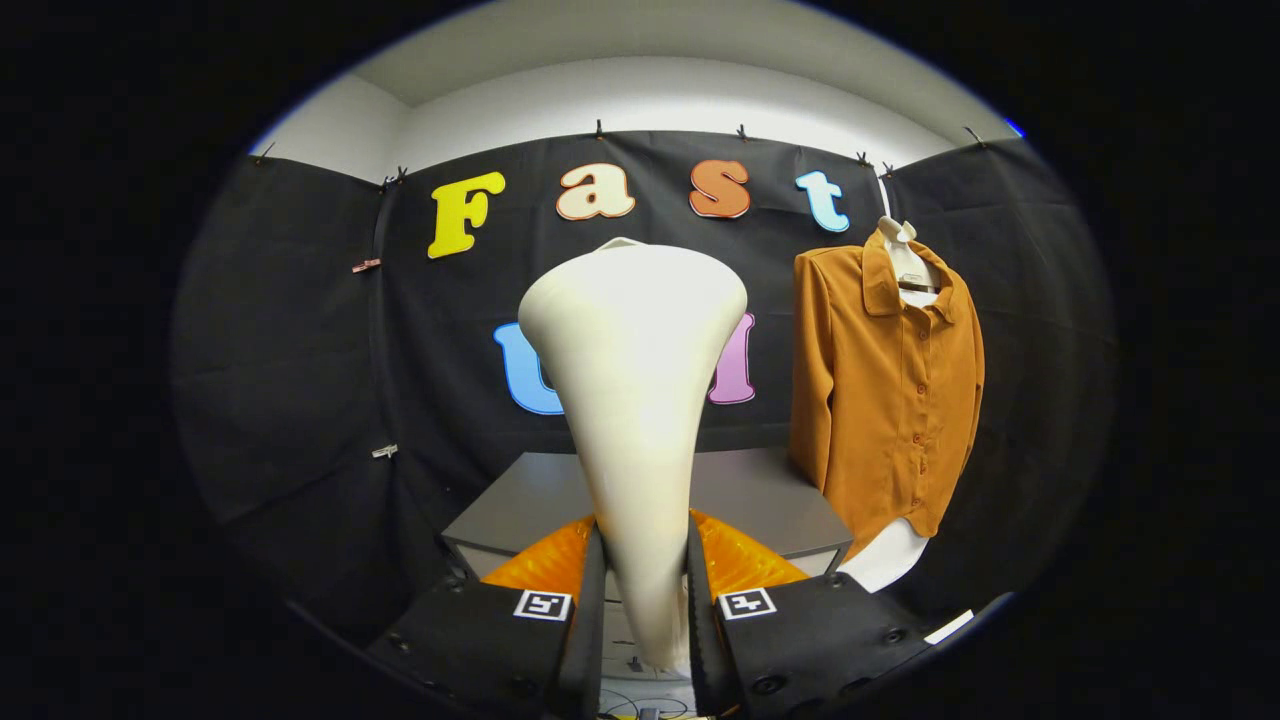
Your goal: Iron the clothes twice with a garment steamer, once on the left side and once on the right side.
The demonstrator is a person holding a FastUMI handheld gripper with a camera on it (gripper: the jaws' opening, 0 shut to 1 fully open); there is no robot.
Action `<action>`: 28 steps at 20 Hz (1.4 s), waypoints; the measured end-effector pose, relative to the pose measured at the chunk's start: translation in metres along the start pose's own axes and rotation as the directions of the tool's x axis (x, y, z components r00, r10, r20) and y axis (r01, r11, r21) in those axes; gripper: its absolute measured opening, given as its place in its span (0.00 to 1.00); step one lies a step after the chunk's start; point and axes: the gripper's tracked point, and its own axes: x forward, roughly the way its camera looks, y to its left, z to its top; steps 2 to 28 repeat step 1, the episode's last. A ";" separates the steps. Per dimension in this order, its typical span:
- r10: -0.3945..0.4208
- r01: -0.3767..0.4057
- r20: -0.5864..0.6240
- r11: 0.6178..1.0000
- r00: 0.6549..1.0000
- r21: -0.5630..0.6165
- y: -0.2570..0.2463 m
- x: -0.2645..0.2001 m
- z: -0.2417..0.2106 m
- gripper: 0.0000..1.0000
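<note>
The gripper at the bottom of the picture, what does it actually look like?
The gripper has two chunky black bodies with small screws, each carrying a square black-and-white marker. Its fingers are bright orange with a ribbed, quilted texture, lined on the inner side by thin black pads. A few thin cables show below, between the bodies.

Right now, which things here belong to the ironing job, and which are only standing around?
For the job:
- garment steamer, clamped upright between the tongs
- orange shirt, hanging beyond the tongs beside the steamer

Not for the job:
- grey table behind the steamer
- white hanger holding the shirt
</note>
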 end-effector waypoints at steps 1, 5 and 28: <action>0.000 0.000 0.001 1.000 1.000 -0.001 0.000 0.000 0.001 0.39; 0.000 0.000 0.001 1.000 1.000 -0.001 0.000 0.000 0.001 0.39; 0.000 0.000 0.001 1.000 1.000 -0.001 0.000 0.000 0.001 0.39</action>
